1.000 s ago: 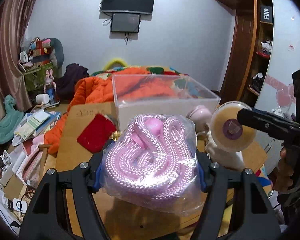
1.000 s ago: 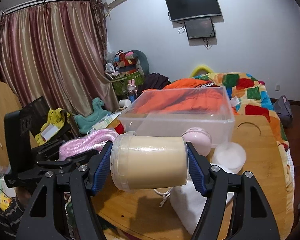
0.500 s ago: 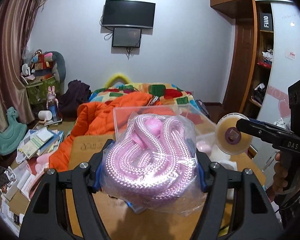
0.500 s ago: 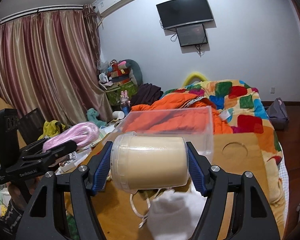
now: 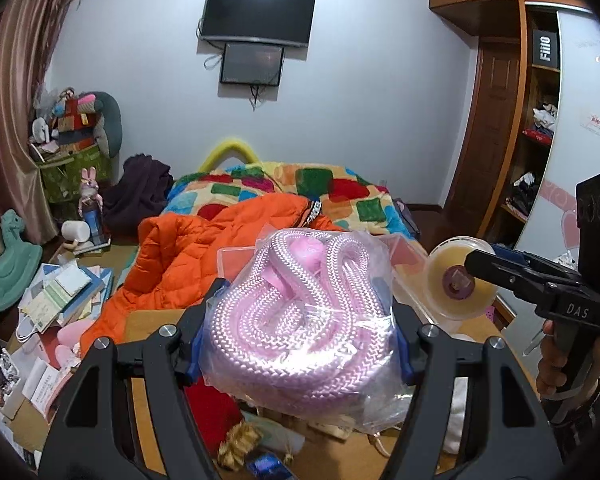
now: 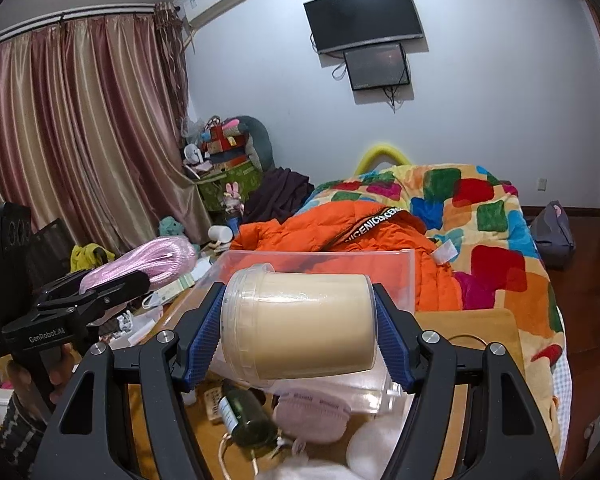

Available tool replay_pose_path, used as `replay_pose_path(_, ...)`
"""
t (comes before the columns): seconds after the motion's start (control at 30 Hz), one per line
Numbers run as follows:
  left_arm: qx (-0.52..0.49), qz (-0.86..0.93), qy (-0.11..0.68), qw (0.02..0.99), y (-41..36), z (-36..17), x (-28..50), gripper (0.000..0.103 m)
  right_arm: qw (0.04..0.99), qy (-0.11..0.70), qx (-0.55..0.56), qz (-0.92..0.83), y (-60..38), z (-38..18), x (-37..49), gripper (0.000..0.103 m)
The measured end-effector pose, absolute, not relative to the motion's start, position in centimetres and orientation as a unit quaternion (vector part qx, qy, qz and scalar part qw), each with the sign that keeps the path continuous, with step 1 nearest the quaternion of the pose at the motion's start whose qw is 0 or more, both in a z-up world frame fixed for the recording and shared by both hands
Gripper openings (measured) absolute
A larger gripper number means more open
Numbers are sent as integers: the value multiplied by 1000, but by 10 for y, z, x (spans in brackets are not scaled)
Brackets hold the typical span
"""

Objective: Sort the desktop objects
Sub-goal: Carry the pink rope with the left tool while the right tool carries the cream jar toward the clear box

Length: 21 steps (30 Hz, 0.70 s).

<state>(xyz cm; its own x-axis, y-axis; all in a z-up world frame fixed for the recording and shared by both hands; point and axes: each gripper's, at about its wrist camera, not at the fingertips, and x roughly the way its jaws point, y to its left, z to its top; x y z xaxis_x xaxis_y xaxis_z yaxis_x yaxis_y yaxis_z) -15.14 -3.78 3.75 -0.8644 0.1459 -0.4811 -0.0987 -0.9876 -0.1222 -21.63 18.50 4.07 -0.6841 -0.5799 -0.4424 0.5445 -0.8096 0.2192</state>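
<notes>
The wooden surface (image 6: 496, 322) carries a clear plastic bin (image 6: 320, 268), the landmark here, with the bed's patchwork quilt (image 6: 496, 216) and an orange jacket (image 6: 320, 224) beyond it. A second ago both cameras looked down on the surface at close range; now the bin sits lower and farther in each view and more wall and television show, so both grippers have been raised and tilted up with their loads, which I read as the carry stage, each item lifted clear of the clutter and headed for the bin. The left gripper (image 5: 300, 332) is clenched on a bagged coil of pink rope (image 5: 300, 320), the blue pads of its fingers (image 5: 198, 344) pressing the crinkled plastic from both sides; the bundle hangs in the air in front of the bin, hiding most of its near wall. The right gripper (image 6: 300, 328) grasps a cream-filled clear jar (image 6: 300, 324) lying sideways, lid toward the left, also held aloft just in front of the bin's near rim. Still on the surface near the bin's front wall lie a dark green bottle (image 6: 244, 416), a pink pouch (image 6: 312, 412) and something white and fluffy (image 6: 376, 448); a red cloth (image 5: 216, 404) lies to the bin's left. Neither held item is inside the bin yet, so the release remains to be done, and the soft bag may sag or snag on the rim.
</notes>
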Motion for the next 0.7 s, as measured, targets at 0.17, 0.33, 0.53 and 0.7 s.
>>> replay_pose_path(0.17, -277, 957, -57, 67, -39, 20, -178, 69, 303, -26, 278, -911, 174, 22, -238, 66)
replay_pose_path(0.33, -298, 951, -47, 67, -36, 4, -195, 69, 301, -16, 301, -905, 166, 6, -250, 66)
replay_pose_path(0.53, -306, 949, -22, 65, -33, -5, -205, 69, 298, -2, 316, -901, 159, -4, -259, 66)
replay_pose_path(0.7, -314, 947, -6, 62, -30, -10, -213, 69, 297, 10, 329, -896, 152, -13, -265, 66)
